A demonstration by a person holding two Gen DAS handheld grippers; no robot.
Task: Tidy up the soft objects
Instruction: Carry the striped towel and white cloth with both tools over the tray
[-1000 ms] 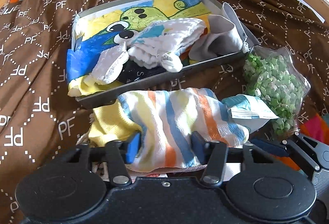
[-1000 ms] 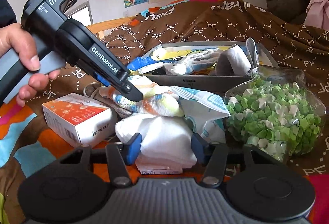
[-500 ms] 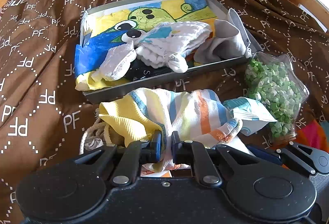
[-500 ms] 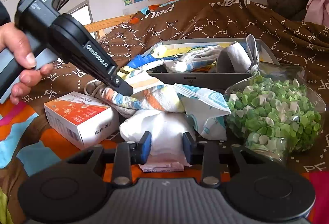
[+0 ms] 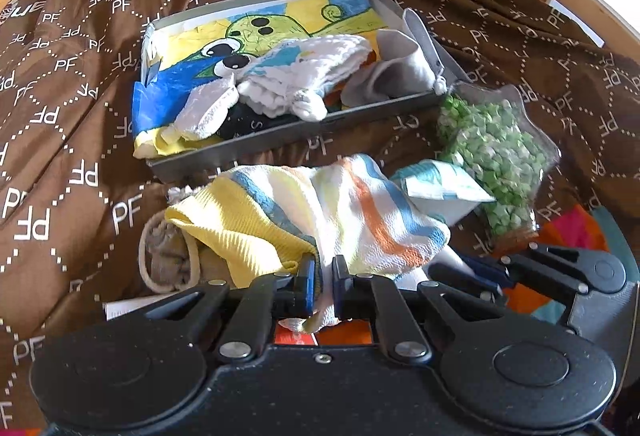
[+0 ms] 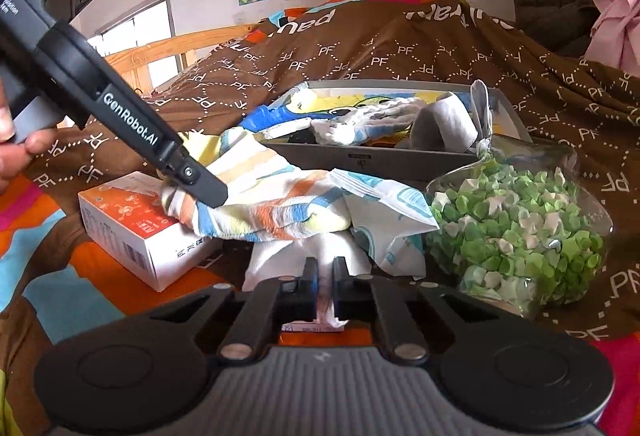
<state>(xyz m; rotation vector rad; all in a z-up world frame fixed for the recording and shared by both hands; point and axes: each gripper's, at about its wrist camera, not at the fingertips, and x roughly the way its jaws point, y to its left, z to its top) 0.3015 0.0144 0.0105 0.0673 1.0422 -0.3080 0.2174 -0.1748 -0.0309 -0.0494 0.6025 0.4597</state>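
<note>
Left wrist: left tool (image 5: 322, 276) pinches striped towel (image 5: 332, 211) lying crosswise; right tool (image 6: 325, 276) pinches white cloth (image 6: 308, 256).

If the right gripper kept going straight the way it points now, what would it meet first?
The right gripper is shut on the white cloth, so more of that cloth comes first. Just past it the striped towel held by the left gripper overhangs, probably next, though depth is unclear.
</note>
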